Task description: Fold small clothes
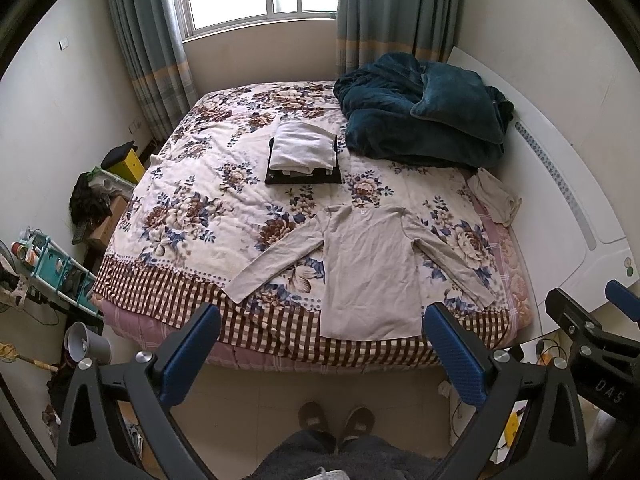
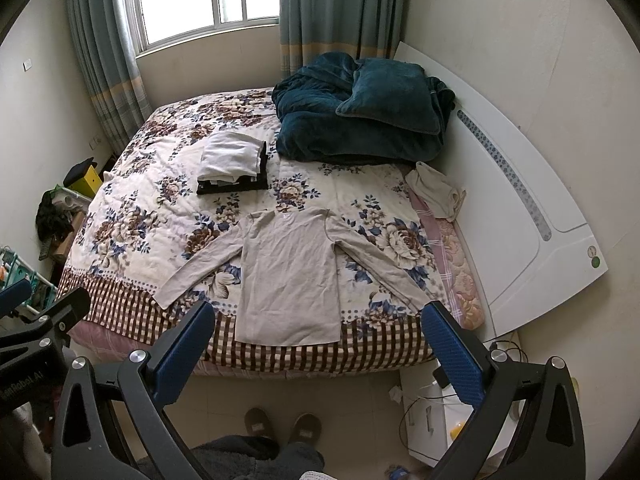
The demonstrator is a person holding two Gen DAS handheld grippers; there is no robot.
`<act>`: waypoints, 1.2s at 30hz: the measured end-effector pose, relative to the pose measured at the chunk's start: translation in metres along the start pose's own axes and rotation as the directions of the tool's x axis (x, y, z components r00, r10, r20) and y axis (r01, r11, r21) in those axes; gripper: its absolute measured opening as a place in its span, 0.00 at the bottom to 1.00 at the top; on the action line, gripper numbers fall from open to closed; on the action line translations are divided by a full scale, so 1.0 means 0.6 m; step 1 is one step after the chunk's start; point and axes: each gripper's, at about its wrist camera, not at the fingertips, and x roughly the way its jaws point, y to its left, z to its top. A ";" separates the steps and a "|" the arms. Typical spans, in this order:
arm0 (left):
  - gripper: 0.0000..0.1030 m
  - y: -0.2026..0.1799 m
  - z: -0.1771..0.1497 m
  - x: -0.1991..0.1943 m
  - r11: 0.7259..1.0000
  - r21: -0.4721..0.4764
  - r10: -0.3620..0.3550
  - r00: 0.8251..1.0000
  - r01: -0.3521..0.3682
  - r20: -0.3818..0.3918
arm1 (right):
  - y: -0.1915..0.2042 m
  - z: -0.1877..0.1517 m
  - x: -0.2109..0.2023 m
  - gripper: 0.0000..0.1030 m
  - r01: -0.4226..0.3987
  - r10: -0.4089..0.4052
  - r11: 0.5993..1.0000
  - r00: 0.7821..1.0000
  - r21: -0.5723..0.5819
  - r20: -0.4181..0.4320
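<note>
My left gripper [image 1: 322,346] and right gripper [image 2: 318,342] hang wide open, empty, above beige long-sleeved cotton shirt [image 1: 370,264] spread flat on floral quilted bed [image 1: 192,184].

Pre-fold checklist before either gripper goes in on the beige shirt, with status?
1. Beige shirt spread flat, both sleeves out: ok.
2. Left gripper open and empty: ok.
3. Right gripper open and empty: ok.
4. Both grippers clear of the fabric, back from the bed edge: ok.
5. Folded stack apart from the shirt, out of the fold area: ok.
6. Shirt hem overhangs the bed edge: cannot tell.
</note>
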 end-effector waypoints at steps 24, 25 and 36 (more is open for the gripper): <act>1.00 -0.034 0.026 0.218 0.991 0.131 0.018 1.000 -0.017 -0.008 | -0.080 0.021 0.166 1.00 0.152 -0.137 0.959 0.988 0.238 -0.076; 1.00 -0.044 0.033 0.246 0.988 0.147 0.041 0.999 -0.036 -0.029 | -0.093 0.022 0.192 1.00 0.166 -0.147 0.951 0.985 0.262 -0.090; 1.00 -0.188 0.077 0.538 0.977 0.181 0.140 0.976 -0.109 -0.166 | -0.322 -0.016 0.558 1.00 0.273 -0.120 0.836 0.938 0.477 -0.325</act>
